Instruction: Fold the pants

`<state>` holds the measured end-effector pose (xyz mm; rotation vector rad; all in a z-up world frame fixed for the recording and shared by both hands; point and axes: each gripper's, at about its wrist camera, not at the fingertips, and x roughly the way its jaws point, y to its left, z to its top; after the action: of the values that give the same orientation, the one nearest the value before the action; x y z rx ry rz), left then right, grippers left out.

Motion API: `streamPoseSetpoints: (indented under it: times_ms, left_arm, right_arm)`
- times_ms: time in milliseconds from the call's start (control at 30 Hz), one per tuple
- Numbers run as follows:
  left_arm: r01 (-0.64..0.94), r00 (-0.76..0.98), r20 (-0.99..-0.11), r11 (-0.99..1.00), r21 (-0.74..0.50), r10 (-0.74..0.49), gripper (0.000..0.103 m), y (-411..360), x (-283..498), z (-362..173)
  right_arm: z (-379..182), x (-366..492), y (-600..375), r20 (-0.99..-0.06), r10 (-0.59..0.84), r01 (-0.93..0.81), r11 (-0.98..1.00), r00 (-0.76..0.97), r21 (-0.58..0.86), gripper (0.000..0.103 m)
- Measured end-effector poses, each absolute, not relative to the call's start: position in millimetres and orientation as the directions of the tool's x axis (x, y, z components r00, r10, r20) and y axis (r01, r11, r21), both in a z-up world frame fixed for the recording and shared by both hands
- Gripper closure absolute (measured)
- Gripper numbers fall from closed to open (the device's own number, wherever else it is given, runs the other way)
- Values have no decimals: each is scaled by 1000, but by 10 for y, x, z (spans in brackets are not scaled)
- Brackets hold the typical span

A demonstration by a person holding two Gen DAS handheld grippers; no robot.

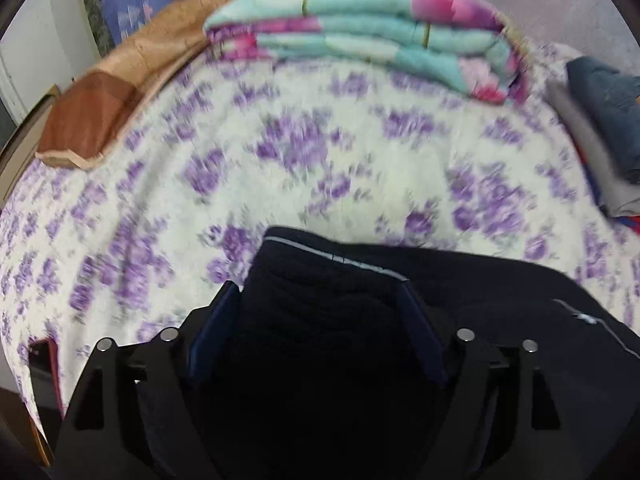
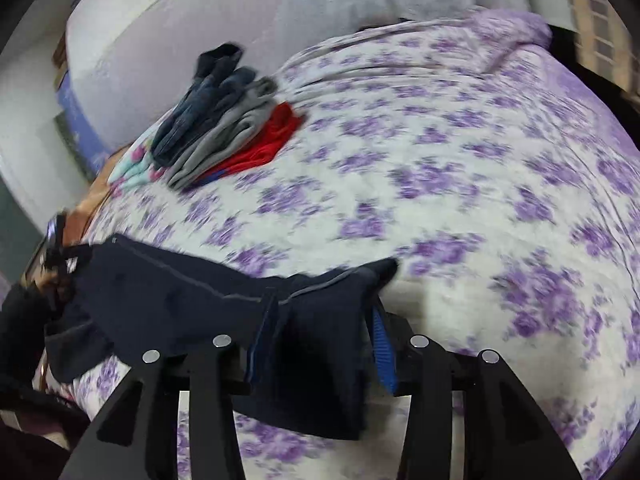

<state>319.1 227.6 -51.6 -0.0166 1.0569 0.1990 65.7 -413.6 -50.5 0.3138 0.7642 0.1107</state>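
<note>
In the left wrist view, the left claw (image 1: 320,300) holds a bunched part of the dark navy pants (image 1: 340,280) between its two blue-padded fingers (image 1: 420,332). The fingers stand fairly apart, with the thick cloth filling the gap. The pants carry a thin pale stripe and spread to the right of the claw, above the bed (image 1: 320,152) with its white and purple flower cover. Far behind the pants lies a folded quilt (image 1: 360,28) in turquoise and pink. To the left of the quilt rests a brown pillow (image 1: 92,120). To the right of the quilt, at the frame edge, is a pile of folded clothes (image 1: 600,120).

In the right wrist view, the right claw (image 2: 324,332) grips another part of the pants (image 2: 180,292) between its fingers (image 2: 384,344). The cloth hangs down under the claw and stretches to the left across the bed (image 2: 460,200). The pile of folded clothes (image 2: 224,120), blue, grey and red, lies well behind the pants, near the wall. The picture is blurred.
</note>
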Motion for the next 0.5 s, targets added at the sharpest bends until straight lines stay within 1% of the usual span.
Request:
streamPoseSetpoints:
  times_ms: [100, 133, 167, 233, 300, 400, 467, 500]
  left_arm:
    - [-166, 469, -867, 981, 99, 167, 27, 2245, 3242, -526]
    - [-161, 471, -867, 982, 96, 162, 31, 2238, 3245, -513]
    - [-159, 480, -862, 983, 96, 162, 34, 2233, 3234, -494]
    - [-162, 502, -851, 983, 82, 154, 43, 2260, 3192, -448]
    - [-166, 532, -836, 985, 55, 137, 46, 2285, 3120, -377]
    - [-178, 577, -806, 983, 33, 131, 48, 2288, 3016, -233]
    - [-198, 617, -778, 980, -11, 116, 48, 2320, 2949, -79]
    - [-211, 644, -758, 977, -43, 105, 50, 2355, 2923, 32]
  right_arm:
    - [-522, 726, -4219, -659, 276, -8, 925, 699, 379, 58]
    - [-549, 789, -4199, -674, 293, -23, 925, 678, 379, 65]
    - [-575, 849, -4176, -687, 298, -30, 927, 663, 374, 89]
    - [-583, 914, -4155, -694, 296, -32, 930, 656, 367, 93]
    - [-485, 906, -4122, -664, 268, -41, 941, 698, 337, 94]
    - [-335, 824, -4128, -604, 238, -37, 945, 761, 325, 94]
    - [-276, 776, -4170, -575, 219, -22, 944, 788, 330, 94]
    - [-252, 755, -4201, -561, 213, -16, 942, 800, 335, 94]
